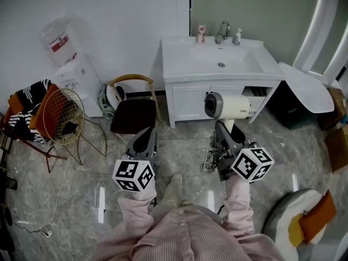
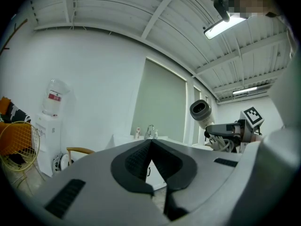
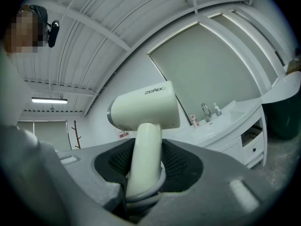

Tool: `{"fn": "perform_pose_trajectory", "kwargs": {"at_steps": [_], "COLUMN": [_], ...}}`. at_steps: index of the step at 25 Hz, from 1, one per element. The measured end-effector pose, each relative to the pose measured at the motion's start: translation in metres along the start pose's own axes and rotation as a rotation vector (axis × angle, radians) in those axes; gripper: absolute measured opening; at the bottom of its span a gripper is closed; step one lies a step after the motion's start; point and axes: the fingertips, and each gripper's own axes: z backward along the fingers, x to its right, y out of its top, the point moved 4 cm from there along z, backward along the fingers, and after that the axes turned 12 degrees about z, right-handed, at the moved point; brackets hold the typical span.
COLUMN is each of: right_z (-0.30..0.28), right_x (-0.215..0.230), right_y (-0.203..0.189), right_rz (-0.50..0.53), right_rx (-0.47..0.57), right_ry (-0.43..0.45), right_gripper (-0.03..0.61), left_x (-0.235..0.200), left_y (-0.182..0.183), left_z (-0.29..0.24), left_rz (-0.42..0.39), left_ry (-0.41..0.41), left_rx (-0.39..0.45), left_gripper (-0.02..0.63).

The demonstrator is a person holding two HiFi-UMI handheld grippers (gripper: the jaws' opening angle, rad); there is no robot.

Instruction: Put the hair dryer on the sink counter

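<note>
Pink striped sleeves [image 1: 239,200] fill the bottom of the head view, each one reaching to a marker cube. Ahead of the left cube, the left hand-held gripper [image 1: 143,139] is held over the marble floor [image 1: 179,145]. Its jaws are together with nothing between them, as the left gripper view shows [image 2: 151,147].

On the other side, the right hand-held gripper [image 1: 224,128] is clamped on the handle of the hair dryer [image 1: 231,105]. The right gripper view shows its ribbed pads [image 3: 174,161] pressing on either side of the cream handle [image 3: 145,149]. The grey cord [image 3: 146,192] is looped around the handle's base. The dryer is upright in the air in front of the cabinet's open drawer [image 1: 255,94], barrel level, not yet on the sink table [image 1: 179,58].

Further left stand a brown-seated chair [image 1: 133,116] and a wire fan [image 1: 64,116]. Behind them, against the wall, is a water dispenser [image 1: 76,75]. At the back of the table are a tap [image 1: 222,31] and two small bottles, one on either side of it.
</note>
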Motion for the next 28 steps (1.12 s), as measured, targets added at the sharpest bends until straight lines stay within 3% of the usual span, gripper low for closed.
{"fn": "perform_pose_trajectory", "kwargs": {"at_steps": [10, 28], "right_z": [-0.073, -0.251], "right_x": [0.045, 0.113], "right_y": [0.002, 0.004], "right_rz": [0.008, -0.030], "right_rx": [-0.002, -0.042], "right_ry": [-0.015, -0.058], "right_gripper": [0.164, 0.164], "left_x": [-0.036, -0.141], "left_y": [0.017, 0.058], "left_z": [-0.083, -0.248], "left_rz": [0.001, 0.047], "left_ry": [-0.027, -0.065], "left_rx": [0.005, -0.037], "left_gripper": [-0.002, -0.003]}}
